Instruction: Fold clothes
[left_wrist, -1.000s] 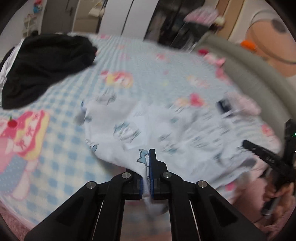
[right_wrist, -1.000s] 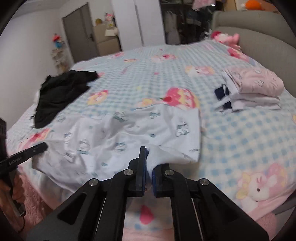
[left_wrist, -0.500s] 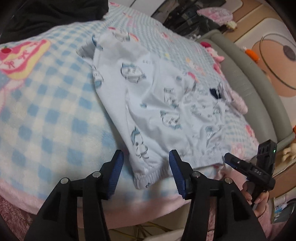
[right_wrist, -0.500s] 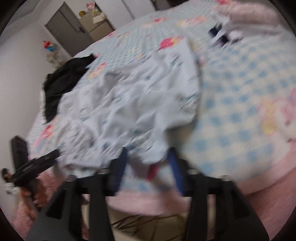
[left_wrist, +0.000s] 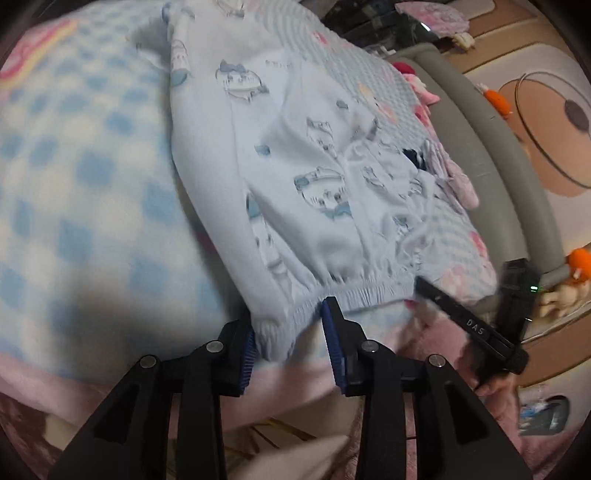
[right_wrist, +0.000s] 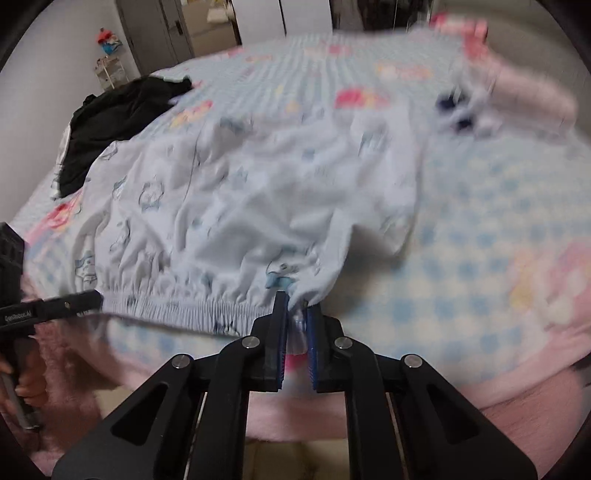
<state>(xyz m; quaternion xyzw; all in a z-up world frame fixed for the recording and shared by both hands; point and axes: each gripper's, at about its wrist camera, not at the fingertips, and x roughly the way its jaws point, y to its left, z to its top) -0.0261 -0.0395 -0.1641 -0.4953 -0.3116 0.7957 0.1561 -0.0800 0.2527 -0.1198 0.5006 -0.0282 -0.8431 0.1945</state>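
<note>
One pale-blue printed garment (left_wrist: 295, 177), crumpled, elastic hem between closing left hand-held gripper (left_wrist: 290, 339), pinched by right (right_wrist: 295, 325).

Grey door (right_wrist: 147, 33) — white wall (right_wrist: 48, 74) beside

The garment (right_wrist: 236, 206) is pale blue, printed with small cartoon animals in darker blue outlines. The blanket (left_wrist: 85, 192) under it is checked light blue and white, with pink and yellow cartoon patches and a pink border at its near edge. A black garment (right_wrist: 118, 118) lies toward the bed's far left corner. Both grippers are black with blue pads (left_wrist: 332, 332).
</note>
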